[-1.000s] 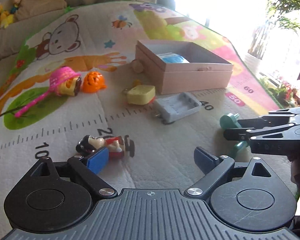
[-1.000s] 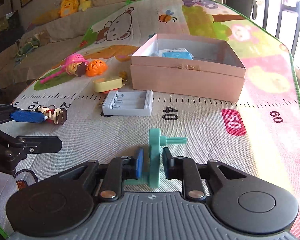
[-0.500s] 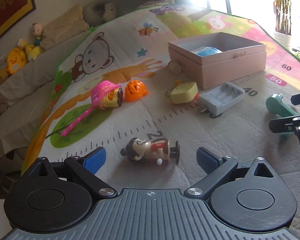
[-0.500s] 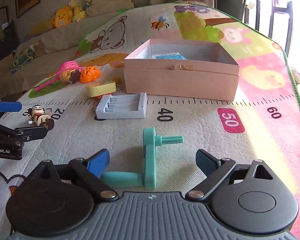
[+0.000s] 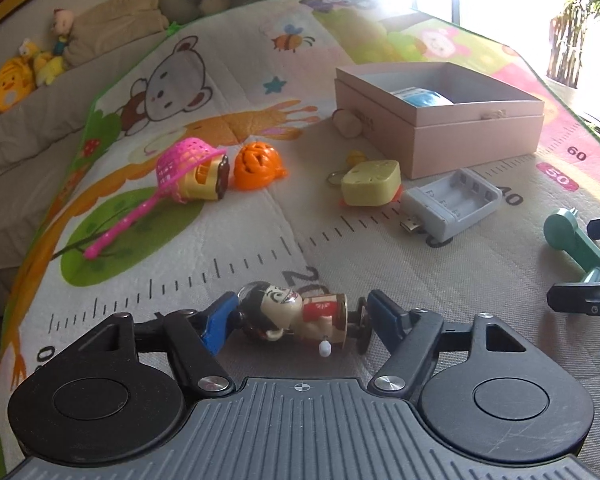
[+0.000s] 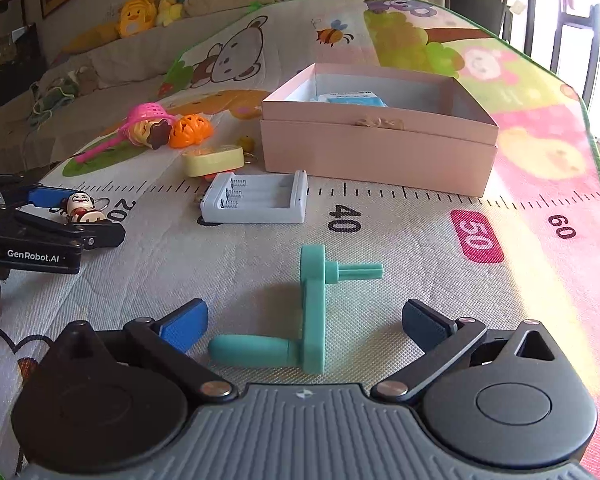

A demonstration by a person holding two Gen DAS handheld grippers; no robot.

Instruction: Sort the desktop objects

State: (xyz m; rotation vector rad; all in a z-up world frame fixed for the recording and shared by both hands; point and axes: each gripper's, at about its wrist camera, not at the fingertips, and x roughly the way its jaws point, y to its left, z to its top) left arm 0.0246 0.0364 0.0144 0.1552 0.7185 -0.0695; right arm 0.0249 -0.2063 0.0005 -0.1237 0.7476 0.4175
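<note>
A small toy figurine (image 5: 296, 316) with a black head and red body lies on its side on the play mat. My left gripper (image 5: 300, 316) is closing on it, one blue pad at its head and the other at its base disc. In the right wrist view the same figurine (image 6: 82, 208) shows between the left gripper's (image 6: 80, 216) fingers. A teal crank handle (image 6: 314, 308) lies flat on the mat between the wide-apart fingers of my right gripper (image 6: 306, 320), which is opening and touches nothing. Farther back stands the open pink box (image 6: 380, 148).
A grey battery holder (image 6: 256, 198), a yellow block toy (image 5: 370, 182), an orange pumpkin toy (image 5: 258, 164) and a pink net (image 5: 180, 164) over a yellow toy lie between the grippers and the box. A blue packet (image 5: 420, 98) lies in the box. Plush toys (image 6: 136, 16) line the sofa behind.
My left gripper has moved onto the figurine and narrowed its jaws around it. My right gripper has let go of the teal crank, which has dropped flat, and its fingers have spread wide.
</note>
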